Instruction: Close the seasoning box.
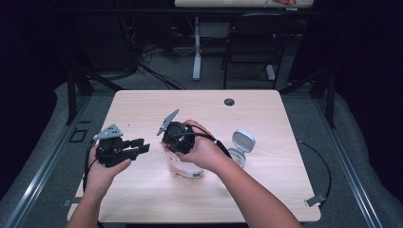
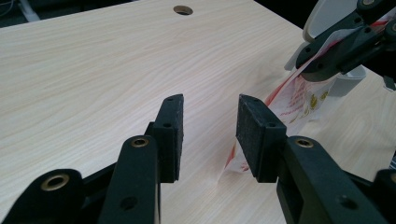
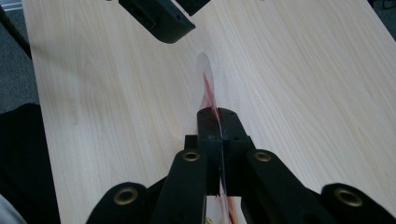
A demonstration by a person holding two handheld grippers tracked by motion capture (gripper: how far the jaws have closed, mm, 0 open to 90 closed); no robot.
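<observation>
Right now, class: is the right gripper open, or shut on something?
Shut. In the right gripper view the right gripper has its jaws pressed together on the thin edge of a clear red-printed bag, with no gap between them.

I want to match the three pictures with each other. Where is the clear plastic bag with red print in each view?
High view: the plastic bag lies near the table's middle, under the right gripper.
Left gripper view: at the right, beyond the right-hand jaw, the bag is pinched from above.
Right gripper view: seen edge-on at the centre, the bag is clamped between the shut jaws.
Shared landmark: the light wooden table.
</observation>
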